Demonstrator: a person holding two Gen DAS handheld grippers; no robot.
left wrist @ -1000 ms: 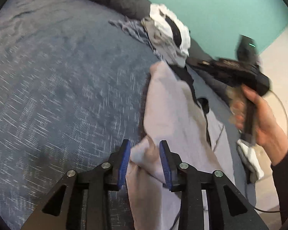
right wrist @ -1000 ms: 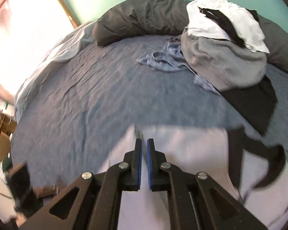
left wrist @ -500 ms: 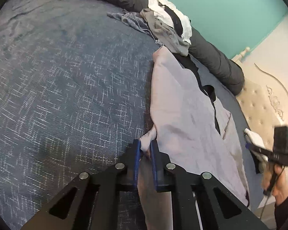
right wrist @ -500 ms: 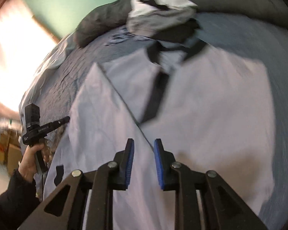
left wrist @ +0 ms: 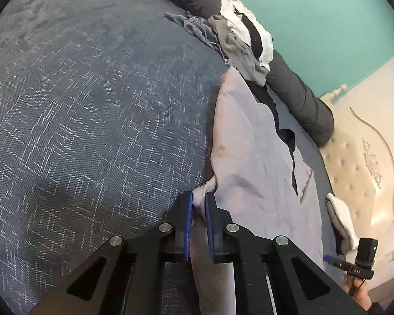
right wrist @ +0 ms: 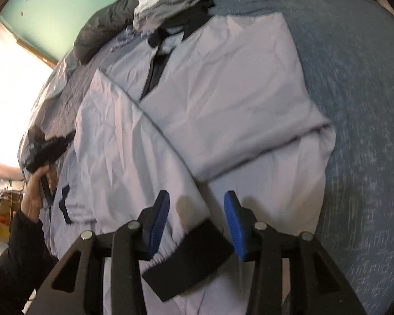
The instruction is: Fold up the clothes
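Left wrist view: left gripper (left wrist: 199, 202) pinches one lilac shirt (left wrist: 249, 157); right gripper (right wrist: 197, 210) fingers spread above it.

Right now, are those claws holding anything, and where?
The left claw pinches a side edge of the pale lilac shirt spread on the bed. The right claw is open, holding nothing.

Both grippers, left (left wrist: 199, 204) and right (right wrist: 197, 210), are black angular frames with round silver screws and ribbed blue fingers (right wrist: 160, 218). A bare-skinned hand (right wrist: 35, 194) shows, wearing a dark sleeve (right wrist: 15, 257).
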